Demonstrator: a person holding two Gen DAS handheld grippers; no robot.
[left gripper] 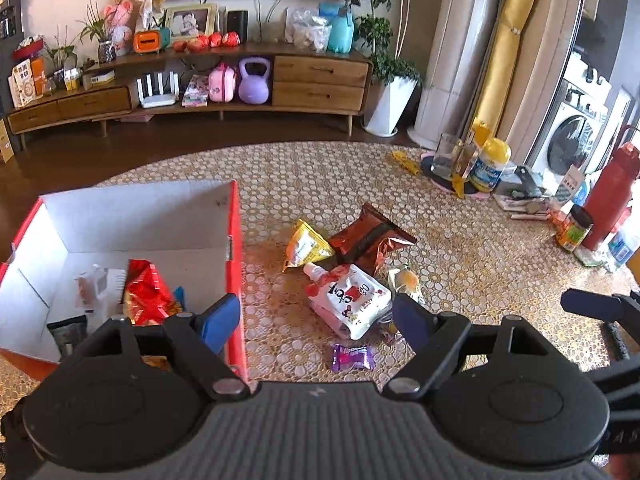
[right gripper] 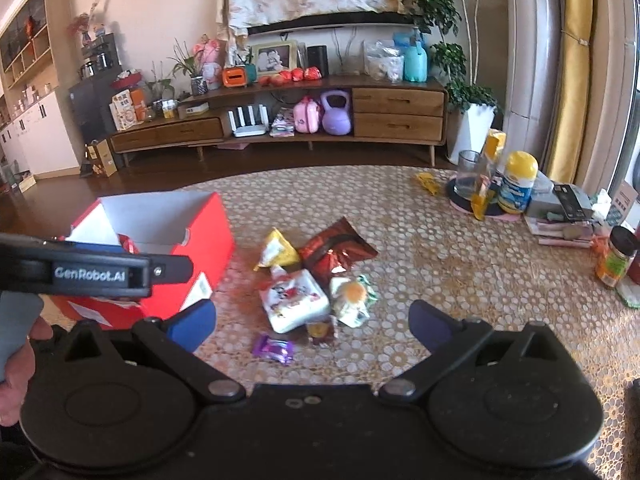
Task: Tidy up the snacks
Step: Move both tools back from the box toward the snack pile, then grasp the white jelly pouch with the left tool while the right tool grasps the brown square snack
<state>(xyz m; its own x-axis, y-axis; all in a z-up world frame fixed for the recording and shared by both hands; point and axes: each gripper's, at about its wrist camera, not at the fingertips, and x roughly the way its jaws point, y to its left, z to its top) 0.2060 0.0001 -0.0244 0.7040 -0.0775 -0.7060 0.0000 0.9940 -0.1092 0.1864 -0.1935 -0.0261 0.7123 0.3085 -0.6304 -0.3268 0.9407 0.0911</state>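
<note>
Patterned bench point(left gripper: 460, 248) carries a red box point(left gripper: 234, 240) at left, open-topped, with a red wrapper point(left gripper: 146, 296) and other packets inside. Right of it lies a loose snack pile: maroon bag point(left gripper: 368, 240), white pouch point(left gripper: 352, 296), yellow packet point(left gripper: 306, 244), small purple candy point(left gripper: 352, 357). Left gripper point(left gripper: 316, 320) and right gripper point(right gripper: 312, 320) hover above, jaws wide apart, empty.

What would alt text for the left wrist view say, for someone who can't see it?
An open, empty left tool hovers over a patterned table, between a red box already holding a few snacks and a loose pile: a white pouch, yellow bag, brown bag and purple candy.
</note>
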